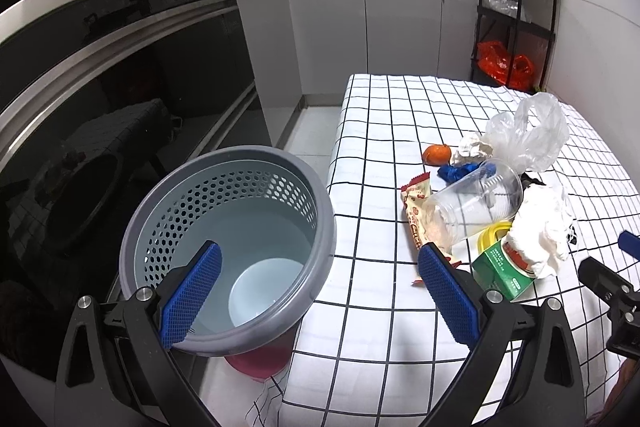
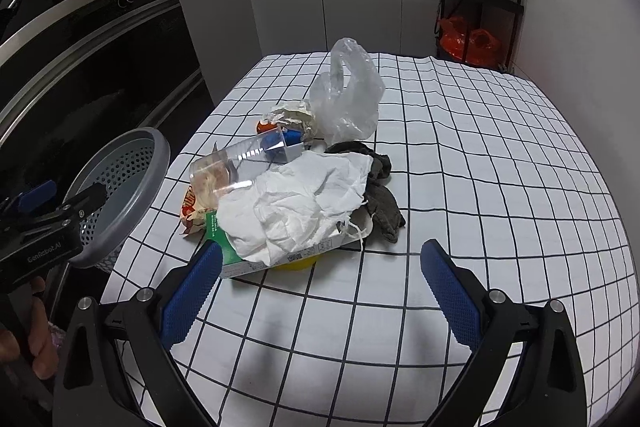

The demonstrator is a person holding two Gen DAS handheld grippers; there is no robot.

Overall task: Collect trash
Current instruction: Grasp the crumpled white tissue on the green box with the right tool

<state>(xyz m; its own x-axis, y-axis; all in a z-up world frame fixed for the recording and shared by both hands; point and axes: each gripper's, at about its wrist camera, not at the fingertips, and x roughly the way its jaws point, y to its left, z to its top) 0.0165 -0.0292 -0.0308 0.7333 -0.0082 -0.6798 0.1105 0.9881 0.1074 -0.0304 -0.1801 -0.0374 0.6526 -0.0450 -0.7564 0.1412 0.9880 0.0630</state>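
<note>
You are starting the collection — the perforated grey plastic bin (image 1: 228,247) is standing left of the bench (image 1: 380,155), your left tool (image 1: 320,291) hanging released above its rim. The trash pile (image 2: 296,195), crumpled tissue over a carton and clear cup, is lying mid-bench; your right tool (image 2: 320,291) is hovering released just before it — next it needs closing on the soft tissue.

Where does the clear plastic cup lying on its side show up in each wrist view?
Left wrist view: clear plastic cup lies right of centre, between the snack wrapper and the crumpled white tissue.
Right wrist view: it lies left of centre, at the pile's left edge.
Shared landmark: the grey perforated bin, left of the table.
</note>
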